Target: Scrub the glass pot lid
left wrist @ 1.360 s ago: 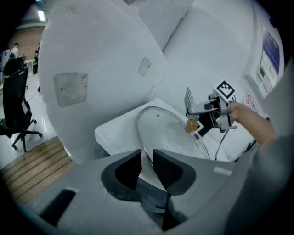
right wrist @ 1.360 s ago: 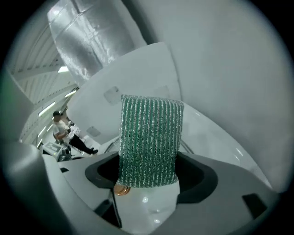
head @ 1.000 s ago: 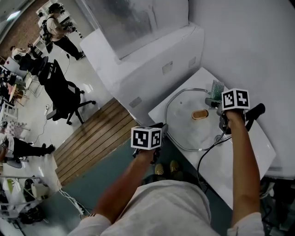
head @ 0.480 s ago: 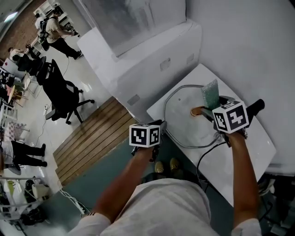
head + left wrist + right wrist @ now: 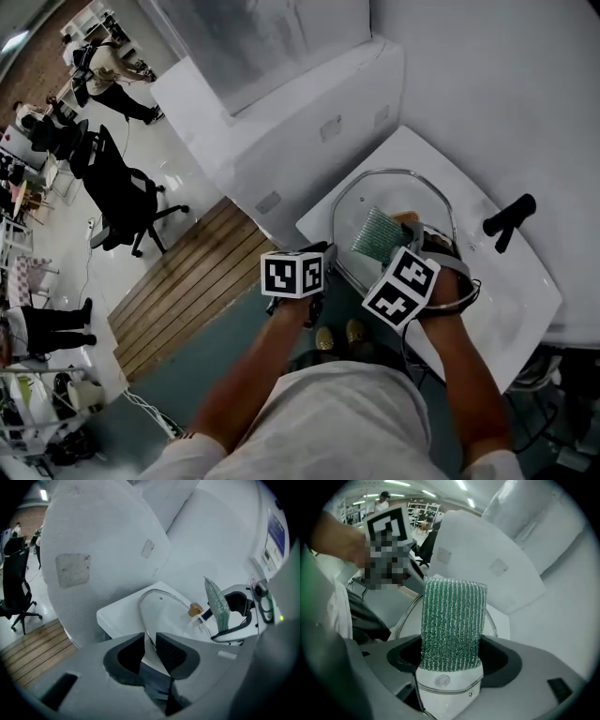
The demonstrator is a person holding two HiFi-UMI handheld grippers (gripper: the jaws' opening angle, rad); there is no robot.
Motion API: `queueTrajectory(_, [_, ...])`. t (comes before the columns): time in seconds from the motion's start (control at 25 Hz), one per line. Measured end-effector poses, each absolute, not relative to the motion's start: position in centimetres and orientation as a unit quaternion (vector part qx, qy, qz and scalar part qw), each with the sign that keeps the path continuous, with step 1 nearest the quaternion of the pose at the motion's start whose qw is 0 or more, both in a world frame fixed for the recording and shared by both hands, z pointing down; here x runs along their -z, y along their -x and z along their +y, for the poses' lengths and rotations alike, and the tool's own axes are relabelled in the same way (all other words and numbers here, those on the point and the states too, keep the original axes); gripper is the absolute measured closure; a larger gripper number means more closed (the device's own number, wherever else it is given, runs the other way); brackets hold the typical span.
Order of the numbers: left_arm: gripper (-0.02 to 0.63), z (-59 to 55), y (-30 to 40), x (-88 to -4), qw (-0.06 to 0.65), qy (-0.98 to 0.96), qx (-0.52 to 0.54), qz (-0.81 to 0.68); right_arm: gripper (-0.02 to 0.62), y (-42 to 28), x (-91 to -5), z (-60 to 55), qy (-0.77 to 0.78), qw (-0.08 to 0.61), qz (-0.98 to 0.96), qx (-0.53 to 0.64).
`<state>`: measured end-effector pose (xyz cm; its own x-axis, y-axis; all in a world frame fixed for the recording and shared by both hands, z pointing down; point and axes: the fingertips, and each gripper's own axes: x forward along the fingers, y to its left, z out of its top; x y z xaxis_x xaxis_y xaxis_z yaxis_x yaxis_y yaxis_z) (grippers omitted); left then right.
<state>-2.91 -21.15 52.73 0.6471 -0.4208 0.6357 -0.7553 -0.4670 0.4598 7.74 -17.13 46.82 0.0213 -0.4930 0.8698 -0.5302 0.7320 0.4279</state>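
The glass pot lid, with a metal rim and a tan knob, stands tilted on the white counter. My left gripper is at its near-left edge, shut on the lid's rim, which runs between its dark pads. My right gripper is shut on a green ribbed scrub pad with a white base. The pad lies over the lid's face, near the knob. In the right gripper view the pad hides most of the lid.
A black faucet-like handle stands at the counter's far right. A large white cabinet rises behind the lid. Below left lie wooden flooring, an office chair and people far off.
My right gripper has swung from the lid's far right side toward me and to the left, carrying the green pad onto the lid's face. The left gripper has kept its place on the rim.
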Motion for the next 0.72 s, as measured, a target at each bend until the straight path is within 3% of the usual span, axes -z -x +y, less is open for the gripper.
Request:
queueTrajectory(0.36, [0.520, -21.2, 2.9, -52.6, 0.375, -0.829, -0.221, -0.351, 0.247, -6.3, -49.7, -16.3, -0.335, 0.673, -0.659, 0.015])
queueTrajectory(0.72, [0.520, -21.2, 2.8, -52.7, 0.374, -0.831, -0.225, -0.346, 0.247, -7.0, -49.3, -16.4, -0.347, 0.630, -0.694, -0.036])
